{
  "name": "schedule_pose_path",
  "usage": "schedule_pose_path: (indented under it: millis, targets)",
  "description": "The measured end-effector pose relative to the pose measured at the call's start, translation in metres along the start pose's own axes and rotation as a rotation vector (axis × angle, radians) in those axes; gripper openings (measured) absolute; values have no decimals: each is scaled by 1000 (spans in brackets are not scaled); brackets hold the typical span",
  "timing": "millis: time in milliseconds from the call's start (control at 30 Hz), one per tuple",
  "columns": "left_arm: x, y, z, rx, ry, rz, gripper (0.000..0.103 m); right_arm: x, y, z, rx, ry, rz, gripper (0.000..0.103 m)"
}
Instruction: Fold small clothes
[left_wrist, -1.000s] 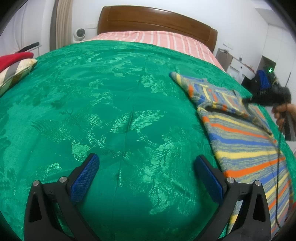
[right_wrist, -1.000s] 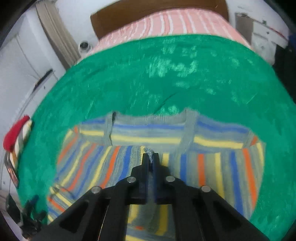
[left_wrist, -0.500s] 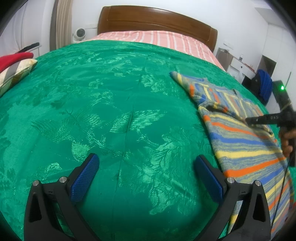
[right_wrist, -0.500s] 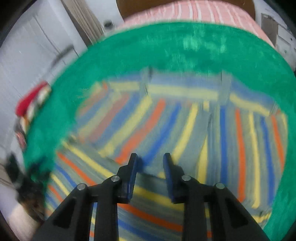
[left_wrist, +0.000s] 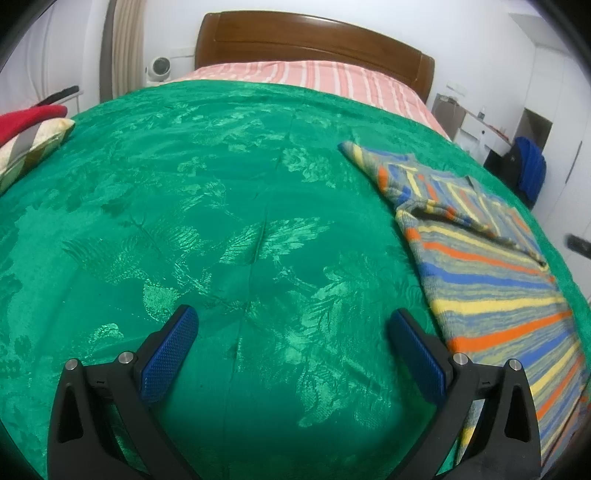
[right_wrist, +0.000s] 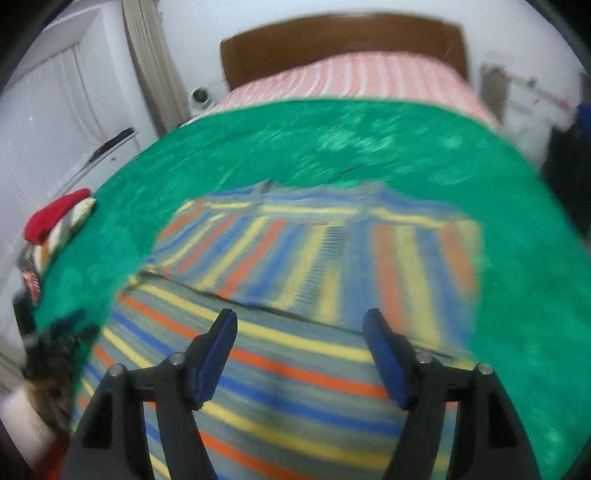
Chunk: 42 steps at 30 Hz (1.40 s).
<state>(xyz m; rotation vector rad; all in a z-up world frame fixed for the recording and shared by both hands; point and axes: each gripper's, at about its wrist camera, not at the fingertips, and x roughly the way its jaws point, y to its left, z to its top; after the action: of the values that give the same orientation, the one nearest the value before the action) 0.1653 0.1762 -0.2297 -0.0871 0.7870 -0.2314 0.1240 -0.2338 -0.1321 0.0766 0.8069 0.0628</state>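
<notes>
**Loose fold on a slick bedspread: where the next grab could slip**

Left wrist view: the left claw (left_wrist: 291, 345) stands released, its blue-padded fingers (left_wrist: 168, 354) spread wide over bare green satin bedspread (left_wrist: 229, 206) with nothing between them. The striped knit sweater of grey, blue, yellow and orange wool (left_wrist: 491, 280) lies well off to its right, near the bed's right edge, with one sleeve folded across the chest and the other pointing away toward the pink striped sheet (left_wrist: 325, 75). From this spot the left claw would have to cross the shiny cloth to reach the sweater; dragging a finger could ruck the bedspread and shift the garment with it.

Right wrist view: the picture is blurred. The right claw (right_wrist: 300, 352) hangs above the sweater (right_wrist: 295, 373), its jaws opening and holding nothing, only striped knit showing beneath the gap. The folded-over sleeve (right_wrist: 258, 258) rests unpinned on top. Soft knit of this kind may spring back or slide, so the fold could creep open. A hasty next pinch might take two layers at once, or only the top one, and pull the fold crooked. The sweater's lower part runs out of the picture toward the bed's near edge, so I cannot tell whether it overhangs.
</notes>
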Motion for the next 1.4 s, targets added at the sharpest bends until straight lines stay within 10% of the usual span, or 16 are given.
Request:
schedule_pose_path:
  millis: [367, 567, 1400]
  targets:
    - [-7, -31, 40, 121, 11, 126, 102, -63, -144, -107, 149, -36, -342, 78]
    - [43, -5, 56, 81, 176, 175, 103, -39, -163, -128, 209, 24, -274, 90]
    - [35, -1, 36, 57, 91, 174, 103, -30, -161, -132, 186, 31, -256, 99]
